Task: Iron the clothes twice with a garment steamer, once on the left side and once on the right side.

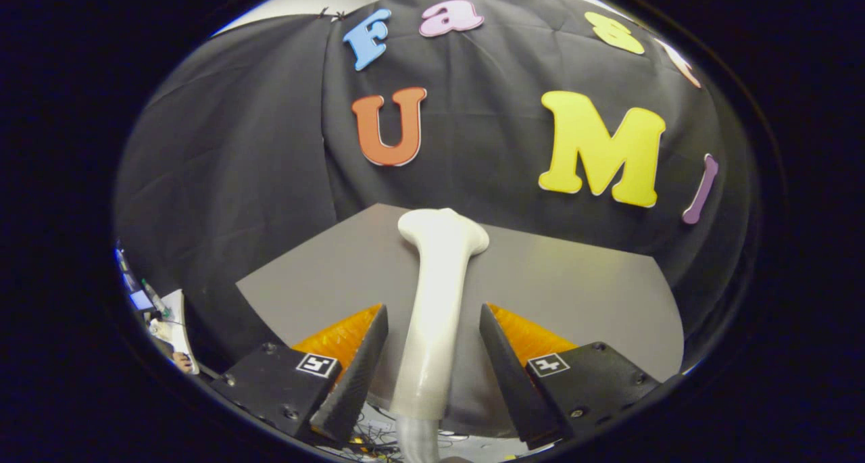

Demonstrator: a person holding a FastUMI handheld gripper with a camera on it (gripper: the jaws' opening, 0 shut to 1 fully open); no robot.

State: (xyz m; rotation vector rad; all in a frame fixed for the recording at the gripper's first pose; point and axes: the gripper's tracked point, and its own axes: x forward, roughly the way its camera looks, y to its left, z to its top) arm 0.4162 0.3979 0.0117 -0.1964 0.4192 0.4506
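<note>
Fingers: your gripper (432, 321) has its two fingers spread, with a gap on each side of the white handle that runs up between them. You can see daylight between each finger and the handle, so neither finger presses on it.

Garment steamer: the garment steamer (438, 294) stands between your fingers, a smooth white body that rises from below the fingers and ends in a wider, flattened head beyond the fingertips. The head tilts a little toward your right.

Hose: a grey hose (417, 443) leaves the lower end of the steamer body, below and between the fingers.

Tabletop: the grey tabletop (574, 294) lies ahead of your fingers and behind the steamer; its far edge meets the black cloth wall (236, 152). The part of the surface you can see around the steamer is plain grey.

Clothes: you cannot make out any garment on the grey surface from this angle.

Left of the fingers: low on your left, past the tabletop's edge, sits a small clutter of papers and pens (165, 314), too small to tell apart further.

Below the fingers: a tangle of thin cables (378, 439) shows on a pale surface under the gripper, beside the hose.
</note>
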